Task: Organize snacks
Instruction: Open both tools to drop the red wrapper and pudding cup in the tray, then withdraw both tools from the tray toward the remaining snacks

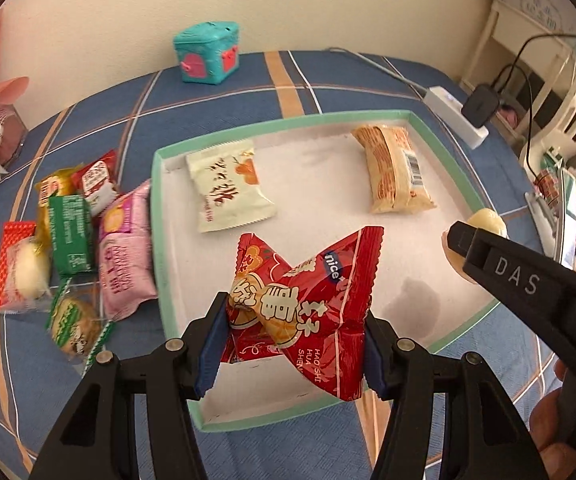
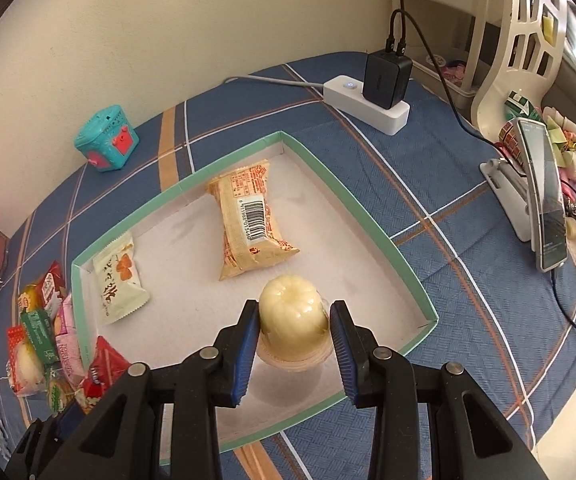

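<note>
Glossy crinkled red foil snack packet; matt white green-rimmed cardboard tray; woven blue plaid cloth; smooth translucent plastic jelly cup.

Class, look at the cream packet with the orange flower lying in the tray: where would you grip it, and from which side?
Grip the cream packet across its narrower width, at the puffed middle, coming straight down from above. It lies flat on the tray floor, so its side edges are reachable only from above. The crimped ends are thin and would probably slip. The tray wall beside it leaves little room there, so approach vertically.

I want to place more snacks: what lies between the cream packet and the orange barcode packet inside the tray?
Only bare white tray floor between cream packet and orange barcode packet, in both wrist views.
</note>
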Available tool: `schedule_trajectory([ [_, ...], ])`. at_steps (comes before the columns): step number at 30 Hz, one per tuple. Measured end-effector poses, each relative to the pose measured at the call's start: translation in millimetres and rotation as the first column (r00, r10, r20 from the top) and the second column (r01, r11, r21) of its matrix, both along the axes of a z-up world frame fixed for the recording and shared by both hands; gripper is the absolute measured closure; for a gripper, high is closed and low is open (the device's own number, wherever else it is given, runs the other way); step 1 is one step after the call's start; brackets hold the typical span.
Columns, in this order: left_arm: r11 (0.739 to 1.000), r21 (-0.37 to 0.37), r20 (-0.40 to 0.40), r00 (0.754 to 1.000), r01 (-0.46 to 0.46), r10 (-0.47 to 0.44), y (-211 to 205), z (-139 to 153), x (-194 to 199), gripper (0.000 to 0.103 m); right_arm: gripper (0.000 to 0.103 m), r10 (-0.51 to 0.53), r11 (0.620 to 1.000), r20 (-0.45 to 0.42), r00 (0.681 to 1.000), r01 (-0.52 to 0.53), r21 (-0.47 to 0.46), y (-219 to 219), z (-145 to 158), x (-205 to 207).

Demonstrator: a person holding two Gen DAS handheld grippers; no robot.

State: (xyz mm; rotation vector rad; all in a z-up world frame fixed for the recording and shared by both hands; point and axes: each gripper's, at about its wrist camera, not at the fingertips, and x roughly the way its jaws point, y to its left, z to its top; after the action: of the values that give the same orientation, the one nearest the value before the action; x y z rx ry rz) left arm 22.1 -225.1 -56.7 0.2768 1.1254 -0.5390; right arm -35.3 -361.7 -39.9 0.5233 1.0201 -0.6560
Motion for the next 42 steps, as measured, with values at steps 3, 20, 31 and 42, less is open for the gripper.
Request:
schedule_trajectory([
  [3,1.000,0.007,-0.003,1.000,0.006,-0.006,-1.7,-4.2,0.0,0.043,0.064,0.001,1.000,-0.012,1.000,0.000,0.009,-1.8,-8.5,2.6],
  [20,1.000,0.009,0.021,1.000,0.015,-0.015,1.8,0.5,2.3,0.021,0.064,-0.003,0.998,-0.055,0.998,0.007,0.060,-0.4,-28.3,2.4],
  [31,0.997,0.019,0.059,0.996,-0.070,0.068,20.1,5.1,13.5,0.012,0.064,0.023,0.999,-0.076,0.997,-0.020,0.043,3.2,-29.0,7.9],
  [42,0.978,0.019,0.052,0.977,-0.209,0.207,51.7,5.1,31.0,0.006,0.041,0.059,0.998,-0.080,0.995,-0.059,0.007,12.0,-23.8,11.1],
])
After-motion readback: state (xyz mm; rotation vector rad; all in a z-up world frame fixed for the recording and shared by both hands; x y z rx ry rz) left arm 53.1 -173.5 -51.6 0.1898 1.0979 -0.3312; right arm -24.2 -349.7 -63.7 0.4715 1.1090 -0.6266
